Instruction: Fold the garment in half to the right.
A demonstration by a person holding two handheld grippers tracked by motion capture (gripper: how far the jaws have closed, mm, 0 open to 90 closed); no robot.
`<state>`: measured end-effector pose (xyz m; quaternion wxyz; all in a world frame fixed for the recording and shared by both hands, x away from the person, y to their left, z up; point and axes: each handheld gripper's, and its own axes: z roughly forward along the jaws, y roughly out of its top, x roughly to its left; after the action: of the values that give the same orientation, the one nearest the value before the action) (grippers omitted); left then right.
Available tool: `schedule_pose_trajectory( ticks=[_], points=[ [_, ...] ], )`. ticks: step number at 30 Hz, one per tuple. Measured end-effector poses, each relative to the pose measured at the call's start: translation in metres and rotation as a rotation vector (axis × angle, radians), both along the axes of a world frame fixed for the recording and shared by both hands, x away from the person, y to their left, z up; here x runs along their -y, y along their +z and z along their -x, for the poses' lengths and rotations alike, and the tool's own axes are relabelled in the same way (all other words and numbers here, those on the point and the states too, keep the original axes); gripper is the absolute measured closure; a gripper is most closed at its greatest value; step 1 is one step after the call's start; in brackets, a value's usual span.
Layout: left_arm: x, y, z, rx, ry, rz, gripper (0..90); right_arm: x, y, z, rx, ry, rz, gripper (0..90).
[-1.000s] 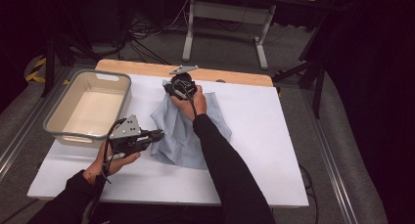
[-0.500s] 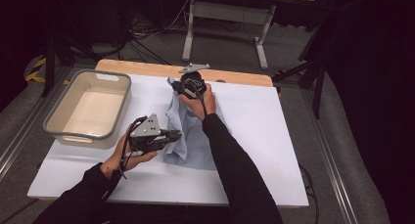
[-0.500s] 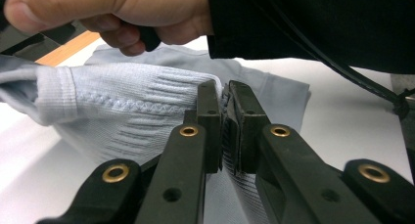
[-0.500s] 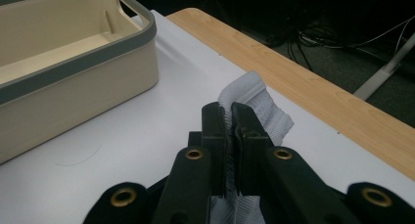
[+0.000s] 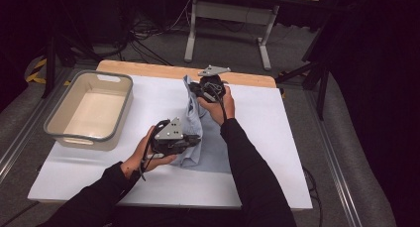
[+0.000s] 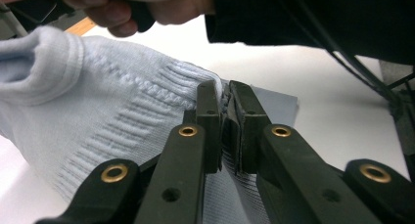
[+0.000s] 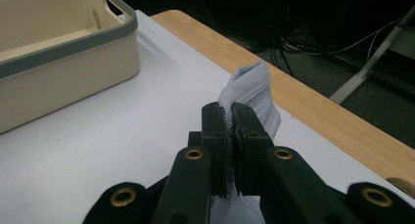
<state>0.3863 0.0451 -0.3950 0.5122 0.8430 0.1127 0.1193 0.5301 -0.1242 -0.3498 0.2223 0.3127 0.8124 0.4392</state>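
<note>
Surface: white tabletop [image 5: 277, 138], wooden strip along its far edge, dark room behind.
Garment: pale blue ribbed knit sweater [image 5: 193, 123], just right of the beige plastic tub [image 5: 89, 108].
Left gripper [image 6: 225, 94]: pinching the near hem.
Right gripper [image 7: 229, 111]: clamped on the far edge.
Tip: you'll want both pinches tight and level so the fold lands flat.

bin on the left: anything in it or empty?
Empty. The beige bin shows a bare floor in the high view; the light blue knit cloth is outside it, on the white table, pinched by both grippers.
</note>
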Motion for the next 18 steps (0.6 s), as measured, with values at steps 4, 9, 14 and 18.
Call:
schedule_pose_trajectory(
  ticks=[4, 9, 14, 18],
  points=[
    [0.012, -0.002, -0.001, 0.001, -0.007, -0.018, 83.9, 0.013, -0.001, 0.002, -0.001, -0.017, 0.012, 84.9],
    [0.032, -0.005, -0.001, 0.005, -0.01, -0.054, 83.7, 0.029, -0.004, 0.003, -0.003, -0.044, 0.035, 84.8],
    [0.046, -0.009, -0.004, 0.007, -0.015, -0.081, 83.6, 0.042, -0.006, 0.005, -0.001, -0.07, 0.039, 84.6],
    [0.054, -0.011, -0.004, 0.018, -0.016, -0.09, 80.9, 0.051, -0.01, 0.005, 0.001, -0.086, 0.051, 84.2]
  ],
)
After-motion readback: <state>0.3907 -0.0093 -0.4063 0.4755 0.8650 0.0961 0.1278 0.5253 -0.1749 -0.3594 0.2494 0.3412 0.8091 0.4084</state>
